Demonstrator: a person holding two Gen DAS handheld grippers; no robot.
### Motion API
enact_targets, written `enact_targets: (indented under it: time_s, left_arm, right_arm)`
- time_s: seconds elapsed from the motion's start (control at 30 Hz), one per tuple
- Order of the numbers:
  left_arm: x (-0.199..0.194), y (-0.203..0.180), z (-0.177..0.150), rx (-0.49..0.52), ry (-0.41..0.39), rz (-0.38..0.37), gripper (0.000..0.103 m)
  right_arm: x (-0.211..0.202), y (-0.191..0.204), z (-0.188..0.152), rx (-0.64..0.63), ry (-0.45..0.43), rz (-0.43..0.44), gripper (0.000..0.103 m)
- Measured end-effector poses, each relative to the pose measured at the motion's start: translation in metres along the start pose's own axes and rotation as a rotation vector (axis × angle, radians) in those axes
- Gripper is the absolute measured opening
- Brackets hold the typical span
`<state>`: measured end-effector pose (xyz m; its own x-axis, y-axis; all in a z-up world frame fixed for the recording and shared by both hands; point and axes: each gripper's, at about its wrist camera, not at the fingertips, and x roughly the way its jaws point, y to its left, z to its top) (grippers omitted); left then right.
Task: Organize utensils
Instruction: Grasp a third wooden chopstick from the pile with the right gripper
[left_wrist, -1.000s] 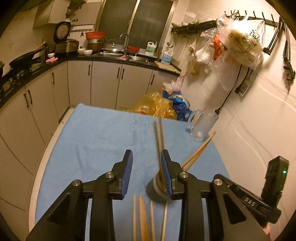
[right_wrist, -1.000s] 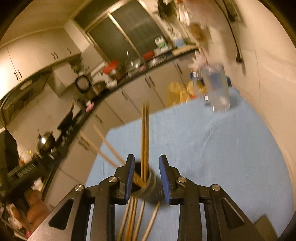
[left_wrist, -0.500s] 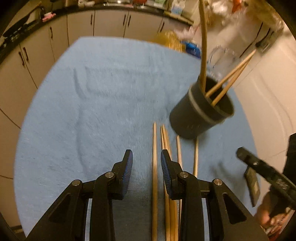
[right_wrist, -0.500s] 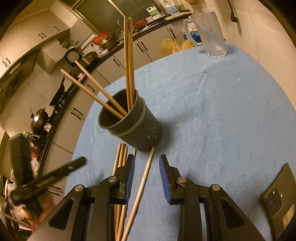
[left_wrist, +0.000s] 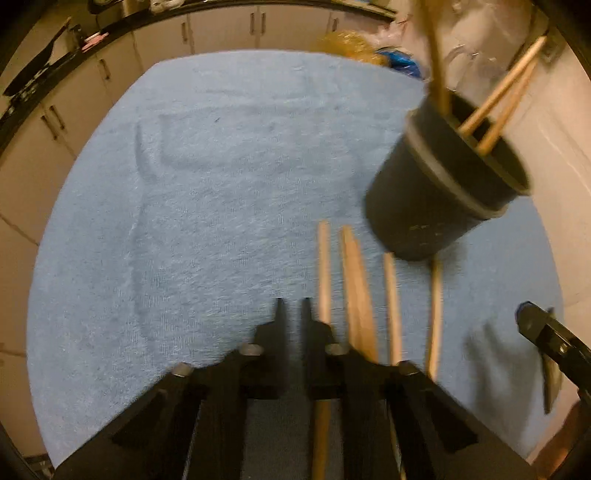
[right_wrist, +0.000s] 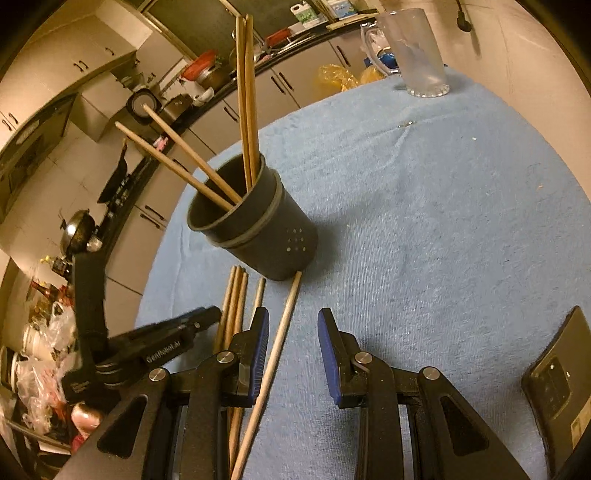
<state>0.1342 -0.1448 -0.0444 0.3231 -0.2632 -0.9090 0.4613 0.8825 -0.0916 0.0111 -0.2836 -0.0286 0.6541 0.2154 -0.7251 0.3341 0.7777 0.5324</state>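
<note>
A dark grey utensil cup (right_wrist: 258, 221) stands on the blue towel (right_wrist: 424, 206) and holds several wooden chopsticks (right_wrist: 246, 99). It also shows in the left wrist view (left_wrist: 439, 184). Several loose chopsticks (right_wrist: 236, 306) lie on the towel in front of the cup; they also show in the left wrist view (left_wrist: 354, 284). My left gripper (left_wrist: 291, 306) hovers just left of them, its fingers nearly together with nothing between. My right gripper (right_wrist: 291, 332) is open, with one loose chopstick (right_wrist: 280, 332) lying below its left finger.
A clear plastic pitcher (right_wrist: 417, 51) stands at the towel's far edge by the wall. A black phone (right_wrist: 557, 384) lies on the towel at the right. Kitchen cabinets (left_wrist: 221, 26) and a cluttered counter run behind and to the left of the table.
My left gripper's fingers have closed to a narrow gap and it has shifted left of the loose chopsticks. My right gripper has opened a little wider and barely moved.
</note>
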Motion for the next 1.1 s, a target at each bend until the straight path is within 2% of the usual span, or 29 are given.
enact_targets:
  time_s: [0.2, 0.37, 0.53, 0.6, 0.67, 0.8, 0.97, 1.03, 1.1]
  left_arm:
    - [-0.007, 0.017, -0.012, -0.056, 0.007, -0.018, 0.000]
    - [-0.015, 0.030, -0.022, -0.082, 0.005, -0.112, 0.000]
    - [-0.027, 0.032, -0.017, -0.068, -0.008, -0.169, 0.000]
    - [-0.027, 0.030, -0.016, -0.061, 0.003, -0.188, 0.001]
    - [-0.024, 0.027, -0.013, -0.060, 0.014, -0.190, 0.003]
    - [-0.017, 0.016, -0.006, -0.026, 0.034, -0.180, 0.010]
    - [-0.005, 0.001, 0.003, -0.003, 0.059, -0.131, 0.013]
    - [-0.001, -0.004, 0.007, 0.004, 0.060, -0.110, 0.019]
    - [-0.001, -0.007, 0.008, 0.010, 0.057, -0.091, 0.019]
  right_arm:
    - [0.031, 0.010, -0.002, -0.022, 0.080, -0.042, 0.030]
    - [0.047, 0.028, -0.001, -0.065, 0.093, -0.092, 0.030]
    - [0.070, 0.041, -0.003, -0.088, 0.138, -0.138, 0.029]
    - [0.072, 0.045, -0.005, -0.136, 0.119, -0.198, 0.013]
    - [0.073, 0.044, -0.005, -0.151, 0.120, -0.207, 0.009]
    - [0.063, 0.031, -0.003, -0.146, 0.113, -0.253, 0.009]
    - [0.049, 0.011, -0.004, -0.107, 0.115, -0.239, 0.009]
    - [0.046, 0.006, -0.005, -0.107, 0.121, -0.229, 0.009]
    - [0.045, 0.004, -0.004, -0.112, 0.123, -0.225, 0.009]
